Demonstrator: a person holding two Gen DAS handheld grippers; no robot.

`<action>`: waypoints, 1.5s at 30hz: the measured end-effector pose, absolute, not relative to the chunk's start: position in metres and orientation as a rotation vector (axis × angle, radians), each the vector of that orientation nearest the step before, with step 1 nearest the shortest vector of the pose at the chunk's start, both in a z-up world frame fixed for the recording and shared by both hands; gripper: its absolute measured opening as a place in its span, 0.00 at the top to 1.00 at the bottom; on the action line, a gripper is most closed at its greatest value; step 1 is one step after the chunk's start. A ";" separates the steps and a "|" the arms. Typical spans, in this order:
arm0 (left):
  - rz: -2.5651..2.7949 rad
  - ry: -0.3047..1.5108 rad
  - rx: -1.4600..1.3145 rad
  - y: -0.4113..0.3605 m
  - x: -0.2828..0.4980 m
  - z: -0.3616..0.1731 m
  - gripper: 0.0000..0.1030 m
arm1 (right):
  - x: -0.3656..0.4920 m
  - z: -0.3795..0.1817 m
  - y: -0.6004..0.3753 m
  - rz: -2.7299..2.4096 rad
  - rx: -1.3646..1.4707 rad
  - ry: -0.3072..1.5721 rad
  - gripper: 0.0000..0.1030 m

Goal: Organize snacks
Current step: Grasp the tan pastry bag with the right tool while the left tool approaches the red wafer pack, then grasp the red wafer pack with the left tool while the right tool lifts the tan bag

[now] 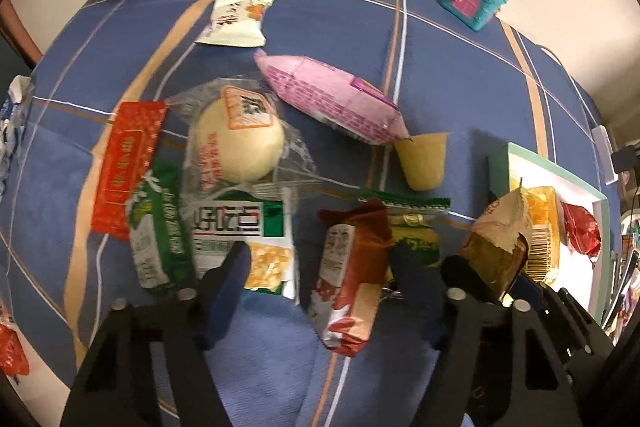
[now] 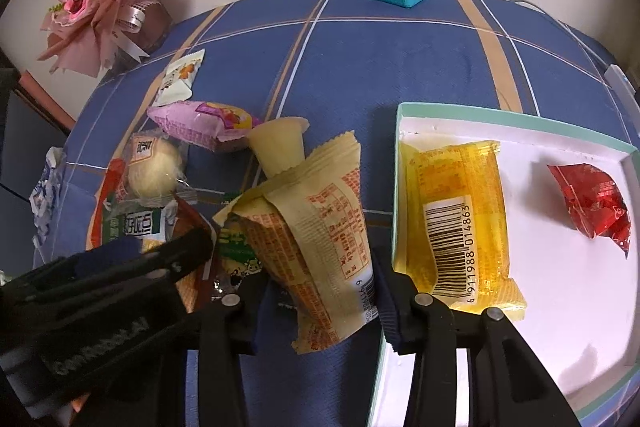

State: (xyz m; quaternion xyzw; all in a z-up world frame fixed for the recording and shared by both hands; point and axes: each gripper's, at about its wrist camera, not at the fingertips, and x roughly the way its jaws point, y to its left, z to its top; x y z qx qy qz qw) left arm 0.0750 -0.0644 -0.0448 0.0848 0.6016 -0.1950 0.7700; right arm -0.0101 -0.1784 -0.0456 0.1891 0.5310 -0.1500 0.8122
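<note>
The right claw (image 2: 320, 303) is clenched on a tan snack packet (image 2: 320, 227) beside the white tray (image 2: 520, 143); next it needs carrying over the rim; the left claw (image 1: 320, 267), released, straddles a red-and-white packet (image 1: 352, 287) on the bench (image 1: 340, 19).

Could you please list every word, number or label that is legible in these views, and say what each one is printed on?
"6 911988 014863": barcode on the yellow packet in the white tray.
Embossed lettering on the left gripper body: too blurred.
Print on the beige packet in the right gripper and on other snacks: unreadable.
</note>
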 end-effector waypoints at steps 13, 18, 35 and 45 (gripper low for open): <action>-0.422 1.286 0.193 -0.070 0.074 -0.048 0.71 | -0.007 -0.046 -0.172 -0.327 0.358 1.133 0.59; -0.426 1.287 0.167 -0.065 0.075 -0.045 0.76 | -0.008 -0.046 -0.178 -0.330 0.400 1.125 0.61; -0.449 1.188 0.082 -0.046 0.074 -0.001 0.76 | -0.019 -0.003 -0.192 -0.311 0.484 1.016 0.64; -0.462 1.161 0.072 -0.048 0.068 0.016 0.76 | -0.031 0.016 -0.199 -0.366 0.492 1.016 0.64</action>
